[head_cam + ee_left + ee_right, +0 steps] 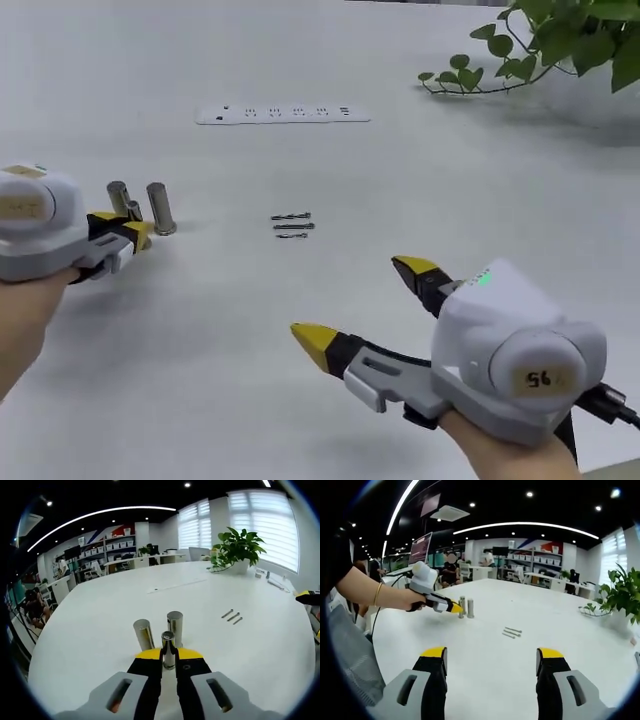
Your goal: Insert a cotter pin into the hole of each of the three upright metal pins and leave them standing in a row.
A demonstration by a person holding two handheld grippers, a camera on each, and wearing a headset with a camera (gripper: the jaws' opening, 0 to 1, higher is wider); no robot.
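Metal pin [168,642] gripped in L gripper [170,656] jaws; R gripper [358,300] low, jaws wide apart

Your three metal pins [160,207] are shiny steel cylinders, standing upright in a tight cluster on the left part of the white desk [200,380], well in from its edges. The front pin [168,645] stands clamped in your left claw [170,656]. Three thin cotter pins [292,226] lie flat and parallel mid-desk, well apart from the cluster.

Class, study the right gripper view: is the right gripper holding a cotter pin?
No, the right gripper is open and empty; the three cotter pins lie on the table ahead.
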